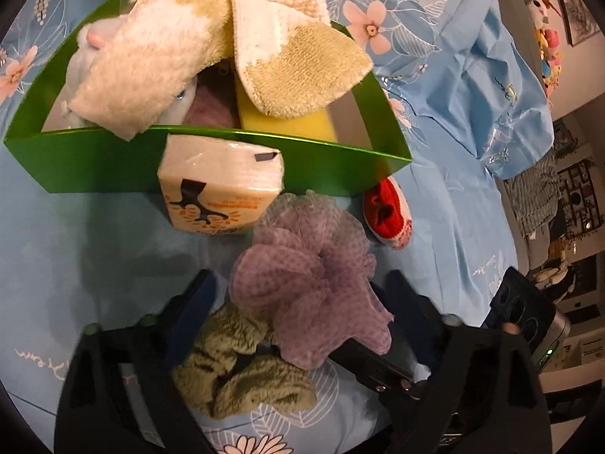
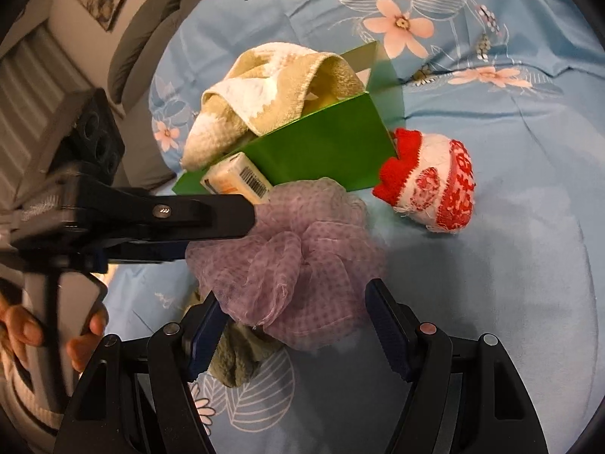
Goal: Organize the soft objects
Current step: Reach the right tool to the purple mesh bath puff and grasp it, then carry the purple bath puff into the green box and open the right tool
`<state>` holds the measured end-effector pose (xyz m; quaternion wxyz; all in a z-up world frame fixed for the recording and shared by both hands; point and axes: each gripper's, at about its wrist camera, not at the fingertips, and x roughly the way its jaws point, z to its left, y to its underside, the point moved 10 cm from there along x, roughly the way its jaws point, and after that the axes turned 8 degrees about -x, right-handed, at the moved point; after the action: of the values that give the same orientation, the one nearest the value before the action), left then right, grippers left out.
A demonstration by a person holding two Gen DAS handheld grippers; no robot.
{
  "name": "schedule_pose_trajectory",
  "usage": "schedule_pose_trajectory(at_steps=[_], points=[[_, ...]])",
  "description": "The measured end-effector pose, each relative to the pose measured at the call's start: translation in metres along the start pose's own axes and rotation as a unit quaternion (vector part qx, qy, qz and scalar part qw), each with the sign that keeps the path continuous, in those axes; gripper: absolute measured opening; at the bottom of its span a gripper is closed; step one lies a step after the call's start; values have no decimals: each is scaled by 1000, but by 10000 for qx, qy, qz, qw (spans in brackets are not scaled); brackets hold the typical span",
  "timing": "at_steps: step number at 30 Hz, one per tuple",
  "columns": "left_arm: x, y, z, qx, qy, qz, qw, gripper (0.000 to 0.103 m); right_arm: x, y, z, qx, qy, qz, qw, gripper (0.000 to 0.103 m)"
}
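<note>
Counting soft things: one purple mesh puff (image 1: 302, 280), one green cloth (image 1: 242, 374), one red-and-white knit sock (image 2: 431, 181), one towel (image 1: 227, 38), one tissue pack (image 1: 219, 185), one green box (image 1: 94, 166), all on the blue flowered bed (image 2: 491, 283).
Left view only: yellow sponge (image 1: 287, 121) inside the box.
Right view only: a hand (image 2: 22, 333) at lower left.
Left gripper (image 1: 298, 310): fingers wide, around the puff at lower middle, not squeezing.
Right gripper (image 2: 298, 329): fingers wide, puff's edge between them, holding nothing.
</note>
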<state>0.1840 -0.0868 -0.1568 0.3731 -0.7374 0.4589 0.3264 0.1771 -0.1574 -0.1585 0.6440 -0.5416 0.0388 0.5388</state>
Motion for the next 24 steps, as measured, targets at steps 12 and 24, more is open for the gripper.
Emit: schedule_pose_trajectory(at_steps=[12, 24], points=[[5, -6, -10, 57, 110, 48, 9999, 19, 3, -3, 5, 29, -206, -116, 9997, 35], [-27, 3, -26, 337, 328, -320, 9984, 13, -17, -13, 52, -366, -1019, -547, 9926, 17]])
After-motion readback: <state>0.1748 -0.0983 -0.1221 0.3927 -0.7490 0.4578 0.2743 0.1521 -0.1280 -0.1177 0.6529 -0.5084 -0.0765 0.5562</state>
